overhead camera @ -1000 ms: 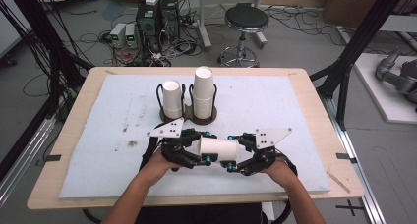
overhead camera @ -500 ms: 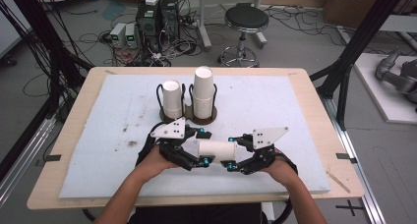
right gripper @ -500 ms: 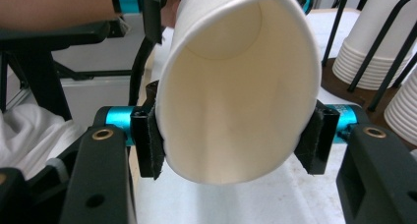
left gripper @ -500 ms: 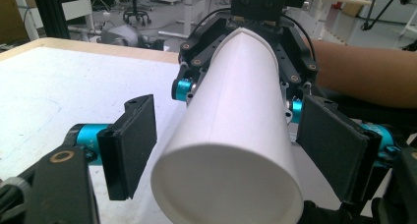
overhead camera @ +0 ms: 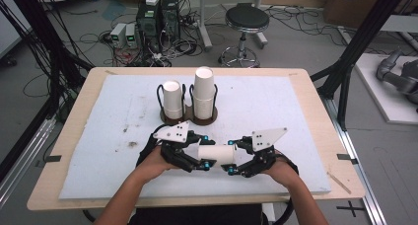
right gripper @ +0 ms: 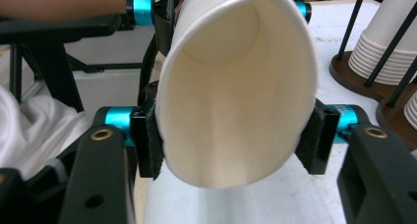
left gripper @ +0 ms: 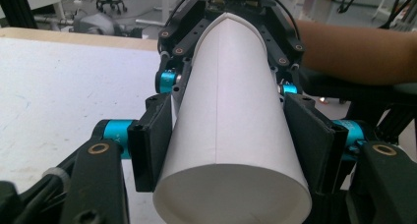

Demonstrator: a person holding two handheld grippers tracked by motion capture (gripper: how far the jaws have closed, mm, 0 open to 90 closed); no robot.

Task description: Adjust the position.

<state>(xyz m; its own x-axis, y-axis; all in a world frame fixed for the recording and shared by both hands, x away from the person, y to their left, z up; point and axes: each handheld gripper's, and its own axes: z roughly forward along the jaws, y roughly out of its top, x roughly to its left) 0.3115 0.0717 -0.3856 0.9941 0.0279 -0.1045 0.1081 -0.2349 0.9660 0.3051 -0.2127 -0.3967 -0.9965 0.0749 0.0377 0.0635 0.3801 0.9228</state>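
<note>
A white paper cup (overhead camera: pixel 217 153) lies on its side just above the tabletop (overhead camera: pixel 296 111), held at both ends: the left gripper (overhead camera: pixel 204 151) has just closed its jaws on the narrow base end, and the right gripper (overhead camera: pixel 231 158) clamps the wide rim end, squashing it oval. Gentle, even pressure would keep the cup (thin-walled, by the look) from creasing. Whether a second cup is nested inside is hard to tell.

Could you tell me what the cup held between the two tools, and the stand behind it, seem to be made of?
Cup: likely thin paper, matte white, with a glued side seam and a rim squashed oval. Stand: probably a dark wooden base with black wire uprights.
</note>
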